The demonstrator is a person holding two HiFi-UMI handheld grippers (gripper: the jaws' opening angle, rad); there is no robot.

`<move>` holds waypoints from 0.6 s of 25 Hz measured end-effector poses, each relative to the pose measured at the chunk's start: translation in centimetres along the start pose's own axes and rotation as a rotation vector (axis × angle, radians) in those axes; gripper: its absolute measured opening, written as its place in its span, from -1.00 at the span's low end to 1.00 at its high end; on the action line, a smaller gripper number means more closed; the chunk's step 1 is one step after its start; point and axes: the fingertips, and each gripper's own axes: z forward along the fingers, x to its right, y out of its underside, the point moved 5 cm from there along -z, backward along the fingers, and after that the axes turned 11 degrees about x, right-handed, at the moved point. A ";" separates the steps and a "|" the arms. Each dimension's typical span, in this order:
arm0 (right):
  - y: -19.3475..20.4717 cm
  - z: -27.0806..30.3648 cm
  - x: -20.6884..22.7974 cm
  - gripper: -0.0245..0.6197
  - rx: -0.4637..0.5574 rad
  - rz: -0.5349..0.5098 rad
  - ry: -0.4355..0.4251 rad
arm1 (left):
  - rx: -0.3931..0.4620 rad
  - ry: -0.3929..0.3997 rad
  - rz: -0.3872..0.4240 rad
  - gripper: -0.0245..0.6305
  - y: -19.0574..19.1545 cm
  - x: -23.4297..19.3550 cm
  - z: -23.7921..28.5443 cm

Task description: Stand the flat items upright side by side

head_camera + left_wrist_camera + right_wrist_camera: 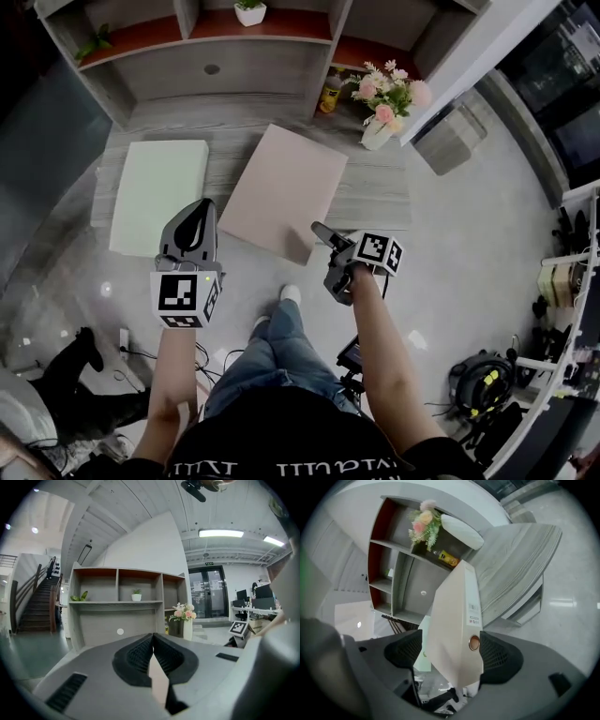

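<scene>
Pale pink flat ring binder lies cover-up on the grey wood-grain desk, skewed. Its near corner sticks out past the front edge of the desk. Not upright.

Right gripper is at that corner, rolled over to one side. In the right gripper view the corner sits between the wide-spread jaws. One pad is right at the spine by the round finger hole. On the cover side there's a thin gap with some green showing through it. So the jaws are apart around the corner and I see no clamp.

Pale green flat binder is also flat, on the left part of the desk. It's beside the pink one and not touching it.

Left gripper hangs over the desk's front edge by the green binder's near right corner. In its own view the jaw tips meet, with nothing between them.

At the back is a grey shelf unit with red-brown compartments, with a small potted plant in the top middle bay. A white vase of pink flowers stands on the desk's rear right, with a yellow bottle just beside it.
</scene>
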 end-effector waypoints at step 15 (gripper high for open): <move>3.3 5.4 4.8 0.25 -0.238 0.252 -0.203 | -0.091 -0.030 0.065 -0.88 2.0 0.8 2.2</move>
